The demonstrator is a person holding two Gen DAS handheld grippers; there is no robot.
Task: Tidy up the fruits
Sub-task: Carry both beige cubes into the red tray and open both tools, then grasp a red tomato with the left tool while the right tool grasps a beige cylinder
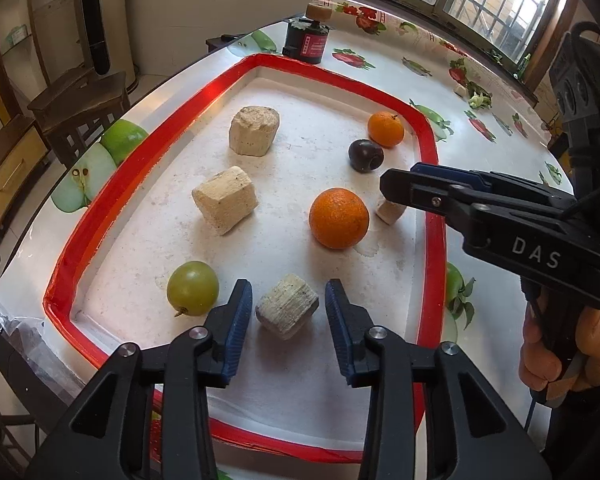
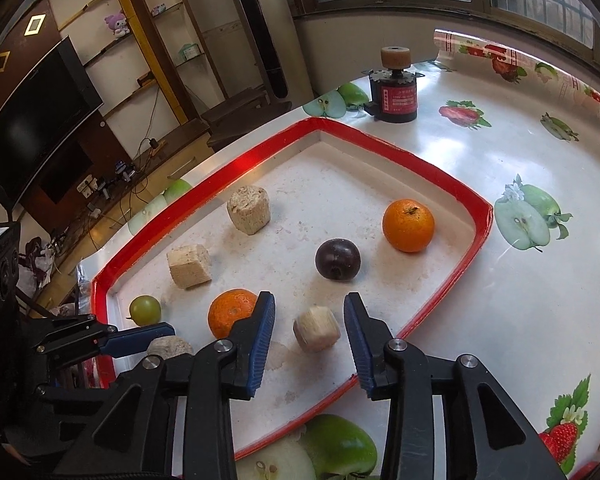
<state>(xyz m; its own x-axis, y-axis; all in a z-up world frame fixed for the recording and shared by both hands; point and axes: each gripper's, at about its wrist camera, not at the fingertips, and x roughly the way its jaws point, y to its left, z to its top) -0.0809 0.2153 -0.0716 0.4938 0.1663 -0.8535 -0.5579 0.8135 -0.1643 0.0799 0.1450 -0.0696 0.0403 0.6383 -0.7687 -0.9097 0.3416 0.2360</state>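
Observation:
A red-rimmed white tray (image 1: 236,76) (image 2: 482,216) holds a large orange (image 1: 339,218) (image 2: 231,312), a small orange (image 1: 385,129) (image 2: 408,225), a dark plum (image 1: 365,155) (image 2: 337,259) and a green fruit (image 1: 193,288) (image 2: 144,310). My left gripper (image 1: 287,312) is open around a beige block (image 1: 287,311) without touching it. My right gripper (image 2: 309,330) is open around a small beige block (image 2: 317,329) (image 1: 390,210); it also shows in the left wrist view (image 1: 400,184), side on.
Two more beige blocks (image 1: 254,130) (image 1: 225,199) lie in the tray's left half. A black and red canister (image 1: 306,36) (image 2: 394,92) stands beyond the tray on the fruit-print tablecloth (image 2: 500,152). Chairs and shelves lie past the table's left edge.

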